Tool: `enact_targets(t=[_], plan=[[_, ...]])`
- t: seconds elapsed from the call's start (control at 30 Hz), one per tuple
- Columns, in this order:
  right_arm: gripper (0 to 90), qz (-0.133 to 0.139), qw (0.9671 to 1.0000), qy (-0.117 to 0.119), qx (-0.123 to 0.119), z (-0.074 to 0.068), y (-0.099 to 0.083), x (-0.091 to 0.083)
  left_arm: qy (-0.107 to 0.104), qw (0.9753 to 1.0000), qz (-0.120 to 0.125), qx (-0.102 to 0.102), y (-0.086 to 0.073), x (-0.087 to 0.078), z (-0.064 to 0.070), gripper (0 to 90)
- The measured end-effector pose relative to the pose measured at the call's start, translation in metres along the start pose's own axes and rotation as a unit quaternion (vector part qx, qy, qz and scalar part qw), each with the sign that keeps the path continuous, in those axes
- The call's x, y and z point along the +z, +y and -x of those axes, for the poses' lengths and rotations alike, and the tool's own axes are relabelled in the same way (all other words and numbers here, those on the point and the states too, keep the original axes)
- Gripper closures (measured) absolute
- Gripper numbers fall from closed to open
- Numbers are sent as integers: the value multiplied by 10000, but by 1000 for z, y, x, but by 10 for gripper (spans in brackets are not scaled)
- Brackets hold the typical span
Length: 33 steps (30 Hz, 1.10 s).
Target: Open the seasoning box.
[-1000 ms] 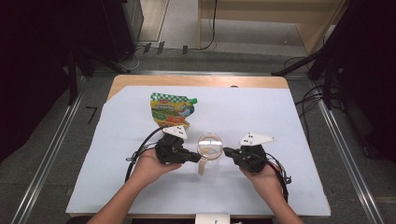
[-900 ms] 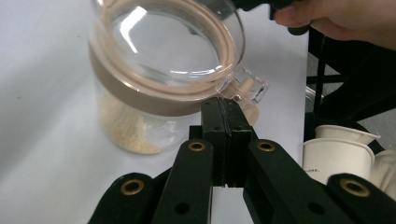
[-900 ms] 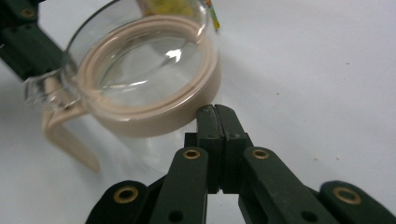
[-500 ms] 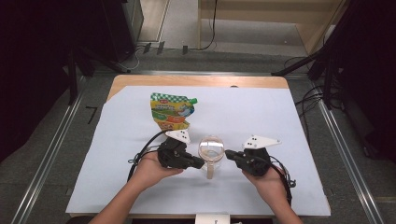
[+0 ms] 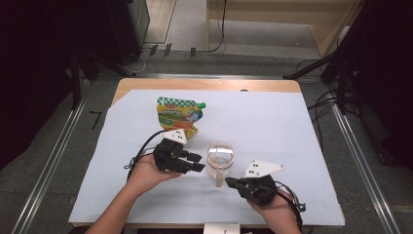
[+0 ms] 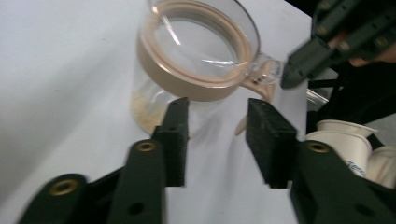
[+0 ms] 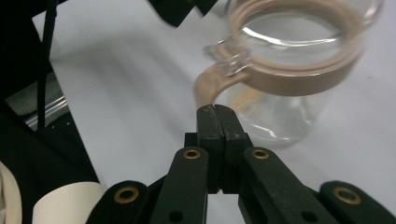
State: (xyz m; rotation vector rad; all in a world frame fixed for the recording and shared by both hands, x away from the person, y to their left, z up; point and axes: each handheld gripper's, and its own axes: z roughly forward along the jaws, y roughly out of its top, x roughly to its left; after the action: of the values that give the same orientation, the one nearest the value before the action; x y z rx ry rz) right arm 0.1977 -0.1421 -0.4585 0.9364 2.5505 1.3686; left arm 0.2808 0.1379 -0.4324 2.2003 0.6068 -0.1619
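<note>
**Inspector:** Tools first. Left tool (image 6: 218, 140) has its jaws spread and holds nothing; the jar (image 5: 221, 157) stands just ahead of the gap, its wall close to one jaw. Right tool (image 7: 217, 122) has its jaws pressed together, empty, with the tips just short of the jar's tan latch (image 7: 208, 88).

**Supervisor:** Where does the jar sit?

**Inspector:** Upright on the white sheet (image 5: 272, 126) covering the worktop, between the two tools in the high view. Its tan-rimmed glass lid (image 6: 198, 51) is down. A small layer of pale grains (image 6: 142, 109) lies at the bottom. A printed pouch (image 5: 178, 114) lies beyond the jar, on the left tool's side, apart from it.

**Supervisor:** Risks?

**Inspector:** Three, in my judgement. First, the right tool is shut with nothing to brace the jar; if it pushes at the latch, the jar could slide or tip across the smooth sheet. Second, the left tool's opening looks narrower than the jar body, so closing there could nudge the glass away instead of steadying it. Third, the glass is smooth, and a pinch on the lid rim could slip. Whether the latch is locked I cannot tell.
</note>
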Motion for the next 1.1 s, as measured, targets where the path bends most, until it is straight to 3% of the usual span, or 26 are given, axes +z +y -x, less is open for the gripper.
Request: enact_targets(t=[0.27, 0.6, 1.1], plan=[[900, -64, 9999, 119, -95, -13, 2, 22, 51, 10000, 56, -60, -2, -2, -7, 455], [900, -119, 9999, 118, -29, -18, 3, 47, 110, 9999, 23, -62, -3, -1, -10, 409], [900, -163, 9997, -116, -103, -19, 2, 48, 137, 9999, 81, -35, -4, -1, -10, 400]])
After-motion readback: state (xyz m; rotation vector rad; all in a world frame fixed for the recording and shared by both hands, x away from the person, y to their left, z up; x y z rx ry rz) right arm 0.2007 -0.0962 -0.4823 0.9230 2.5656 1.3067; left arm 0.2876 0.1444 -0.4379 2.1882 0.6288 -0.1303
